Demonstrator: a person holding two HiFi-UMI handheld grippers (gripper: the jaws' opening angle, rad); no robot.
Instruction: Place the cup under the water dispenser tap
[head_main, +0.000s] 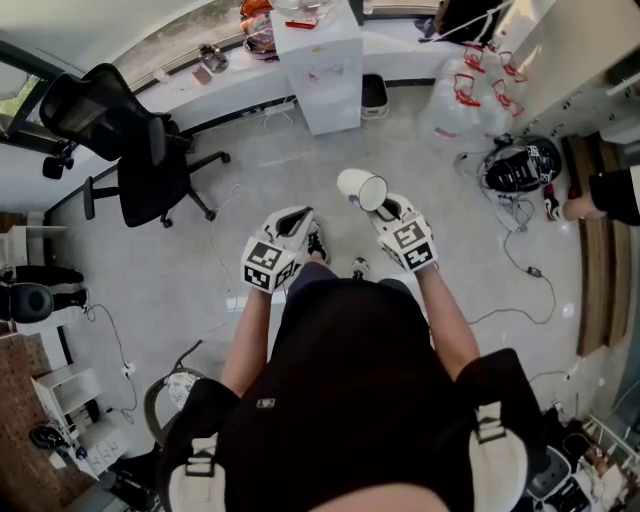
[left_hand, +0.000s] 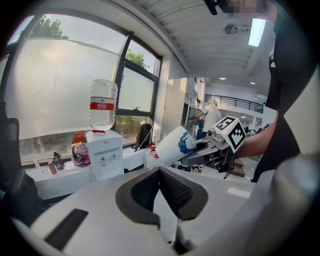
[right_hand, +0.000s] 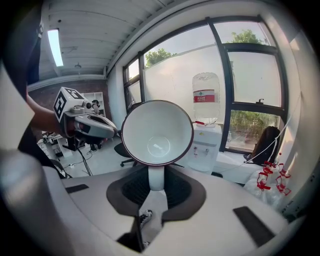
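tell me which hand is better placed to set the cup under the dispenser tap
Right. The right tongs grip the cup by its handle and face the water dispenser. The left tongs are shut and empty.

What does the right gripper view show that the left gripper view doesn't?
Only the right gripper view: the cup's empty white inside, its handle pinched in the right gripper. Only the left gripper view: the cup's outside with a blue print, and the left gripper, jaws shut on nothing. Both: the water dispenser ahead.
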